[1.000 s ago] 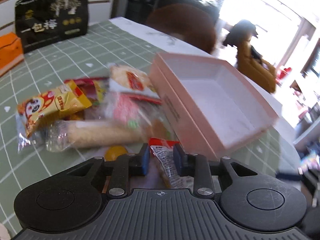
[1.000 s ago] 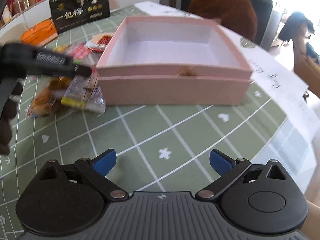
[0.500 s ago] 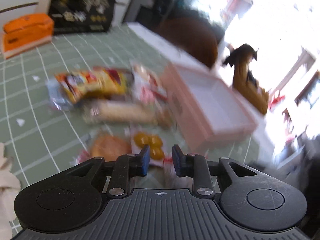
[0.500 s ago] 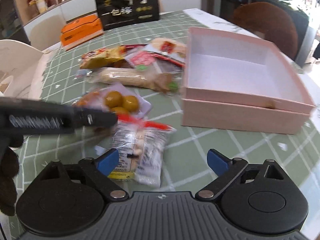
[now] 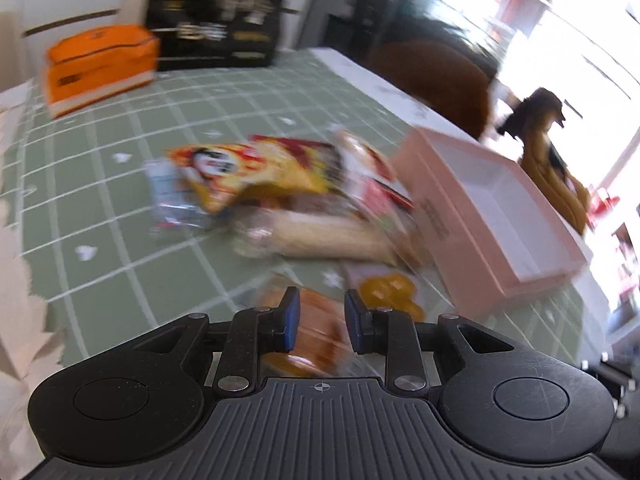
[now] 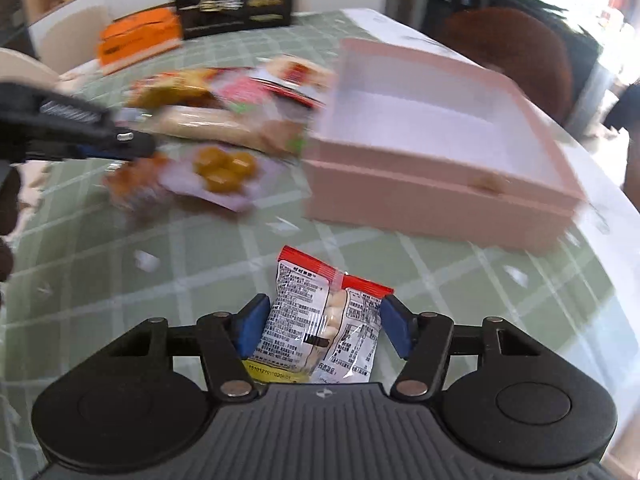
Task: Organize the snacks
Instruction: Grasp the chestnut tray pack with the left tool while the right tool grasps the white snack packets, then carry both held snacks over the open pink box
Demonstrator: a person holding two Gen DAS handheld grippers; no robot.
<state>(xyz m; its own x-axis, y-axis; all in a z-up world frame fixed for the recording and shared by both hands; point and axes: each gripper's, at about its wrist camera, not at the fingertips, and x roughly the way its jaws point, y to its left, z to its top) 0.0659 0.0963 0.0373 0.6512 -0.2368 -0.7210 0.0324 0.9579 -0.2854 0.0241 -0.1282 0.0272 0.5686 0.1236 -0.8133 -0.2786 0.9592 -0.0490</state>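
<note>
- Right gripper: jaws closing around a nut packet, pads touching its sides.
- Left gripper: jaws narrow, apart, over a blurred bun packet.
- Pink box: far right.

one pink box, two tools

Right hand-held gripper now closing round snack pkt — left's let go.
</note>
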